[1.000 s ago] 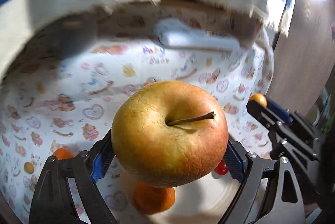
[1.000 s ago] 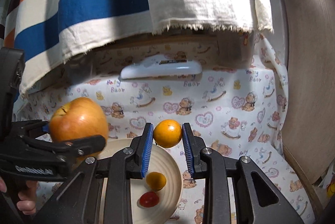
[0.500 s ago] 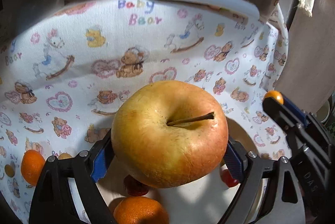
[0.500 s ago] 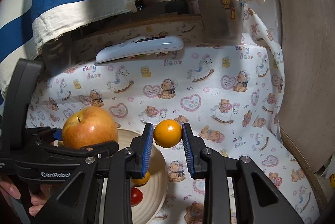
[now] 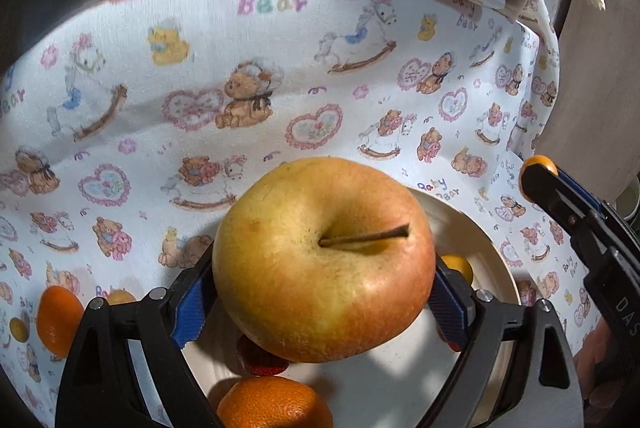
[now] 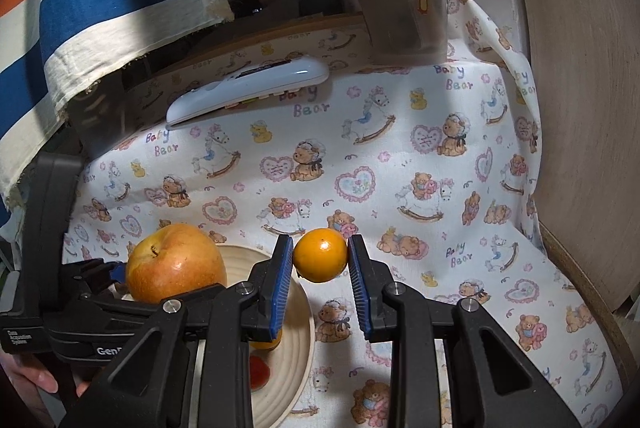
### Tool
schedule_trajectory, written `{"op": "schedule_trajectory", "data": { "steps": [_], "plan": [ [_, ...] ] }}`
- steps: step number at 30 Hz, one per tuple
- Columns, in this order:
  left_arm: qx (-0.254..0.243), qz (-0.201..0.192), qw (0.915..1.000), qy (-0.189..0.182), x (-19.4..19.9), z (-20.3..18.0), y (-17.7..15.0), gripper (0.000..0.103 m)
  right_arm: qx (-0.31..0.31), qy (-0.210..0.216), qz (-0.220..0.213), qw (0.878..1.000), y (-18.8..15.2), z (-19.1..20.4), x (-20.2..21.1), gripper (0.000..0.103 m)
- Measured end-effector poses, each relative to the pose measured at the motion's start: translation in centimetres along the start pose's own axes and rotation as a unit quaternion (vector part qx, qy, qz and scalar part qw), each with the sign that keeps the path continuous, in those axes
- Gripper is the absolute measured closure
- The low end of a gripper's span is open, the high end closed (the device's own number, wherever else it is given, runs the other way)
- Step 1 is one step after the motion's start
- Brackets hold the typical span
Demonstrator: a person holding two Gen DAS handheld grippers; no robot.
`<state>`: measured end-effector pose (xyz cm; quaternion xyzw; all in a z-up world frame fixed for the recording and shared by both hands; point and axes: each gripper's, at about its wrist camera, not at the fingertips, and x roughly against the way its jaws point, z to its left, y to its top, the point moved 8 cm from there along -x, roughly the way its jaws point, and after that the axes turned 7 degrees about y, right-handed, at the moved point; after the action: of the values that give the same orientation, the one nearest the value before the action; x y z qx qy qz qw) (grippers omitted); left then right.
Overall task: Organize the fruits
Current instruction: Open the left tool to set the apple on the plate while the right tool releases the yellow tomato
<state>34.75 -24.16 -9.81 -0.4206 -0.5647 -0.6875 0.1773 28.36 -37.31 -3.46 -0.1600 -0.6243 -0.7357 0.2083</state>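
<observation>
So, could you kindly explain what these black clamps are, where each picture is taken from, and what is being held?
There is no robot here: a person holds a black two-finger clamp in each hand, each with a camera looking along its fingers. The left gripper, in its own view, grips a large yellow-red apple above a cream round plate that holds an orange mandarin and small red fruit. The right gripper, in its view, pinches a small round orange fruit beside that plate. Everything sits on a white teddy-bear-print cloth, with a white remote control at the back.
</observation>
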Motion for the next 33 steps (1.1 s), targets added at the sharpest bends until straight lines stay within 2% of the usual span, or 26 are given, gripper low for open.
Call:
{"op": "schedule_trajectory", "data": {
  "steps": [4, 8, 16, 21, 23, 33],
  "plan": [
    [-0.001, -0.033, 0.9995, 0.003, 1.1, 0.3, 0.9, 0.005, 0.003, 0.003, 0.003, 1.0, -0.2, 0.2, -0.1, 0.074],
    [0.006, -0.055, 0.9985, -0.004, 2.2, 0.6, 1.2, 0.005, 0.004, 0.004, 0.008, 1.0, -0.4, 0.2, -0.3, 0.074],
    [0.002, -0.119, 0.9923, 0.034, 6.6, 2.4, 1.3, 0.005, 0.018, 0.021, 0.025, 0.999, -0.9, 1.2, -0.8, 0.074],
    [0.027, -0.149, 0.9877, 0.04, 10.4, 5.1, 0.2, 0.005, 0.013, 0.051, 0.076, 0.996, -2.2, 2.1, -2.0, 0.074],
    [0.033, -0.159, 0.9858, 0.044, 11.8, 6.2, -0.7, 0.005, 0.017, 0.049, 0.091, 0.994, -2.9, 2.5, -2.3, 0.074],
    [0.063, -0.183, 0.9797, 0.054, 15.7, 10.5, -4.6, 0.005, 0.028, 0.03, 0.104, 0.994, -3.4, 2.3, -2.6, 0.074]
  ]
}}
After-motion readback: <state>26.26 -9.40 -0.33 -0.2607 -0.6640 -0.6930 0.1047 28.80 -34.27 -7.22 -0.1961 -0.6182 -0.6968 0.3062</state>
